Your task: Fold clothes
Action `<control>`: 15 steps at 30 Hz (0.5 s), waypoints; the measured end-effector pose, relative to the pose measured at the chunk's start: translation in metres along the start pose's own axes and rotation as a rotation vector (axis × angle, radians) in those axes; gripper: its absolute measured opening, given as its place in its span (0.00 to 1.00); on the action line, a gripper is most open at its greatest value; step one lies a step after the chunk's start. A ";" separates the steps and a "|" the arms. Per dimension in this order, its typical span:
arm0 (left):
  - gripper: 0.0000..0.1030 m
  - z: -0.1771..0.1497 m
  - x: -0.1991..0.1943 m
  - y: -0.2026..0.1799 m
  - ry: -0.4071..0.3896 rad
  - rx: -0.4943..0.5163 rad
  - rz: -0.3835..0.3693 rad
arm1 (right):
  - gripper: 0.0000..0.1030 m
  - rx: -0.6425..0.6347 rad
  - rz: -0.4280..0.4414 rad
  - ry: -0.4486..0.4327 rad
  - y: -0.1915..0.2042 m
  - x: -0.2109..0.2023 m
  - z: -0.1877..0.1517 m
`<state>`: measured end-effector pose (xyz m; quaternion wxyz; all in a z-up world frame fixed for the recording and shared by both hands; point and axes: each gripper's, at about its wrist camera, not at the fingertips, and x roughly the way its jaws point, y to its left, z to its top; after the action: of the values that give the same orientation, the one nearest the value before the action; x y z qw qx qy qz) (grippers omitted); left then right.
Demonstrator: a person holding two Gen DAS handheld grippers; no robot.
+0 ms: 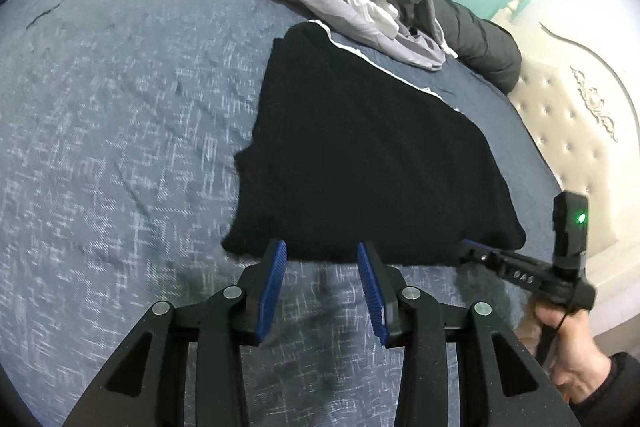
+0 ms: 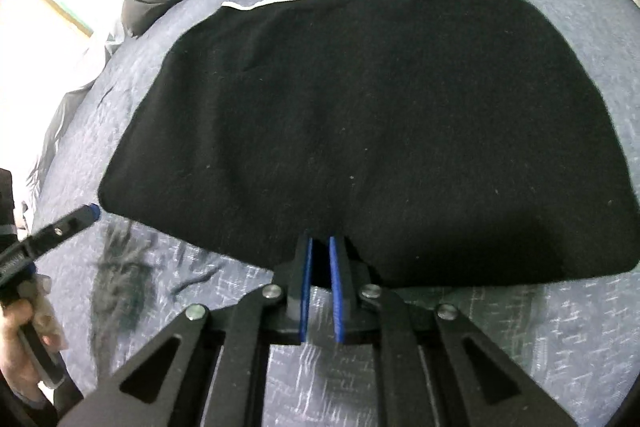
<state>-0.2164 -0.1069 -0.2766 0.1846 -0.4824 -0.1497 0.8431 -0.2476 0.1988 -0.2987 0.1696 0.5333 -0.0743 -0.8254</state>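
**Black garment flat on the bed**

Black garment lies spread on the blue bedspread, near the headboard edge. Left hand-held gripper gapes wide at its near hem; right hand-held gripper nearly closed, narrow gap, at the hem

Both views are evenly, softly lit, with strong fisheye bending and dark vignetted corners. Detail is lost in the black garment. Motion blur is seen on the bedspread.
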 end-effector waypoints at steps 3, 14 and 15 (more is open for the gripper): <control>0.39 -0.007 0.001 0.002 -0.006 -0.006 -0.001 | 0.08 -0.006 -0.010 -0.044 0.002 -0.009 0.012; 0.39 -0.022 0.003 0.024 -0.011 -0.052 0.013 | 0.08 -0.024 -0.057 -0.020 0.007 0.007 0.013; 0.40 -0.022 0.003 0.025 -0.012 -0.053 0.013 | 0.08 -0.023 -0.058 -0.023 0.007 0.005 0.012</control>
<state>-0.2027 -0.1260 -0.3009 0.1652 -0.4831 -0.1698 0.8429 -0.2588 0.1895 -0.2961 0.1511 0.5238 -0.0514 -0.8368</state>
